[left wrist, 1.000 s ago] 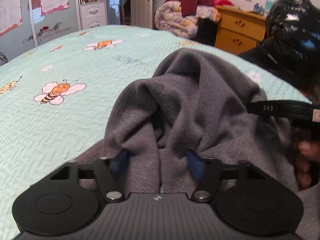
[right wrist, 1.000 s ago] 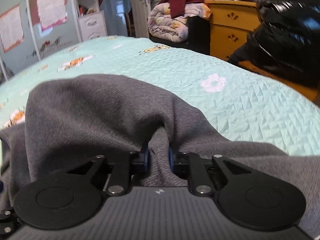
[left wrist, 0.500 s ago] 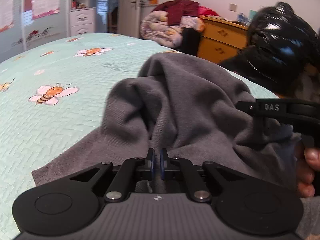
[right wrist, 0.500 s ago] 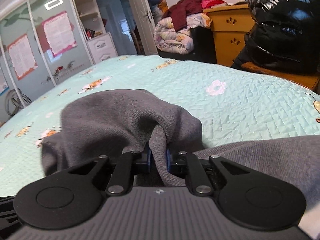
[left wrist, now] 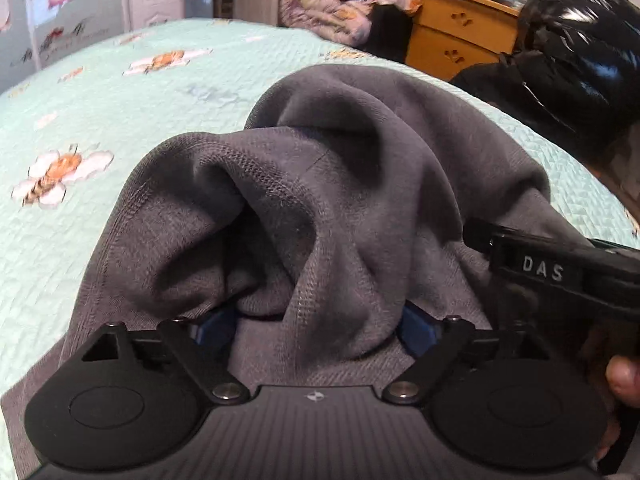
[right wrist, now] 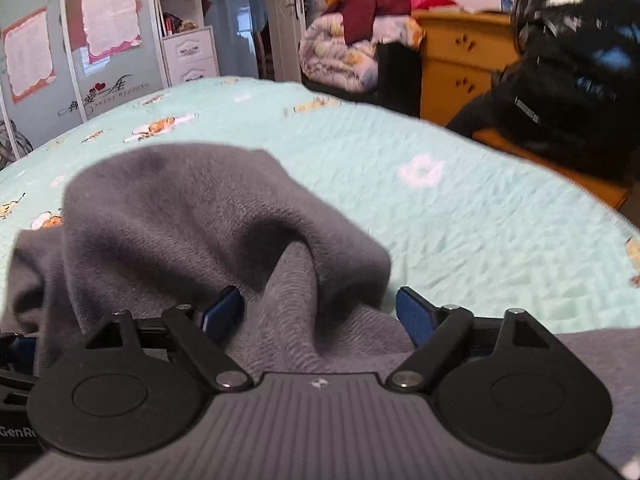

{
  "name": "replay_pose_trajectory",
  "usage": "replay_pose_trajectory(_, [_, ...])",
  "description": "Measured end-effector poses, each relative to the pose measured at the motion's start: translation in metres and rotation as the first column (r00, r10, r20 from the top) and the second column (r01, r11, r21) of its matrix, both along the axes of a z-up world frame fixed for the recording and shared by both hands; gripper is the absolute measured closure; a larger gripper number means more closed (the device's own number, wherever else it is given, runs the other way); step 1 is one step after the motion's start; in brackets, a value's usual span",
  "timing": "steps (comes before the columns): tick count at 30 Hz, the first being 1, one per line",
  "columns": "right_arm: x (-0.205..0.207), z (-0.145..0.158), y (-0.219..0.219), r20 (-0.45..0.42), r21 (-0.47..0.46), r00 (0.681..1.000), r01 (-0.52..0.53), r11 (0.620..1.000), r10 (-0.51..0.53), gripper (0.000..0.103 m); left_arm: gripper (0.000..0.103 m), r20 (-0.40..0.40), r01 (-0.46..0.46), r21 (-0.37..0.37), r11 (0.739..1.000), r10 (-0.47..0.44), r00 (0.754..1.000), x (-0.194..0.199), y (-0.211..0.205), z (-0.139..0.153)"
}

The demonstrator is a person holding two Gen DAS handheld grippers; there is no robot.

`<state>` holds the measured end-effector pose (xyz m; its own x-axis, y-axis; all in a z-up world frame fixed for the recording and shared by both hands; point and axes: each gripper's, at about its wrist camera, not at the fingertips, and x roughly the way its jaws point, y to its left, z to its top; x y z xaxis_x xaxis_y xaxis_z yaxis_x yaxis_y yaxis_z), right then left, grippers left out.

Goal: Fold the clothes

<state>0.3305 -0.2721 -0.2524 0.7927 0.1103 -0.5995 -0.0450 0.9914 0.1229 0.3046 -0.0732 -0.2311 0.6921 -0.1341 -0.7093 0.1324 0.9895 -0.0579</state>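
A grey knit sweatshirt [left wrist: 340, 200] lies bunched on the mint green quilted bedspread [left wrist: 100, 112]. My left gripper [left wrist: 316, 326] is open, its blue pads wide apart, with a fold of the grey cloth draped loose between them. My right gripper [right wrist: 320, 312] is also open, with a raised ridge of the same sweatshirt [right wrist: 200, 216] standing between its blue pads. The right gripper's black body marked DAS [left wrist: 560, 272] shows at the right of the left wrist view, close beside the left one.
The bedspread [right wrist: 460, 208] stretches ahead with bee and flower prints. Beyond the bed stand a wooden dresser [right wrist: 460, 56], a pile of bedding and red clothes [right wrist: 360, 44], a glossy black jacket [left wrist: 580, 52] at right, and wardrobe doors [right wrist: 60, 52] at left.
Both grippers were shut on folds of the sweatshirt half a second ago; both have now opened and let the cloth go. The cloth sits slumped between the pads.
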Motion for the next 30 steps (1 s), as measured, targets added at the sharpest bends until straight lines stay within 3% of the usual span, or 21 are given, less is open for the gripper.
replay_pose_trajectory(1, [0.0, -0.002, -0.001, -0.007, 0.021, 1.0, 0.003, 1.0, -0.003, 0.047, 0.038, 0.016, 0.022, -0.009, 1.0, -0.022, 1.0, -0.003, 0.001, 0.001])
replay_pose_trajectory(3, [-0.007, 0.001, -0.005, 0.002, 0.072, 1.0, -0.004, 0.997, 0.004, 0.073, 0.082, 0.036, 0.054, -0.068, 0.996, -0.052, 0.998, -0.01, 0.009, 0.004])
replay_pose_trajectory(5, [-0.019, 0.005, -0.006, 0.014, 0.102, 1.0, -0.014, 0.995, 0.013, 0.077, 0.088, 0.056, 0.075, -0.125, 0.989, -0.069, 0.996, -0.019, 0.018, 0.007])
replay_pose_trajectory(8, [-0.04, 0.016, -0.006, 0.045, 0.146, 0.999, -0.024, 0.989, 0.017, 0.079, 0.091, 0.097, 0.082, -0.149, 0.985, -0.068, 0.993, -0.036, 0.024, 0.017])
replay_pose_trajectory(16, [-0.095, 0.041, 0.001, 0.085, 0.208, 0.996, -0.054, 0.977, 0.037, 0.08, 0.091, 0.192, 0.12, -0.117, 0.986, -0.096, 0.977, -0.105, 0.03, 0.048])
replay_pose_trajectory(30, [-0.187, 0.098, 0.035, 0.188, 0.352, 0.975, -0.181, 0.918, 0.12, 0.08, 0.091, 0.366, 0.066, -0.041, 0.997, -0.046, 0.929, -0.215, 0.078, 0.128])
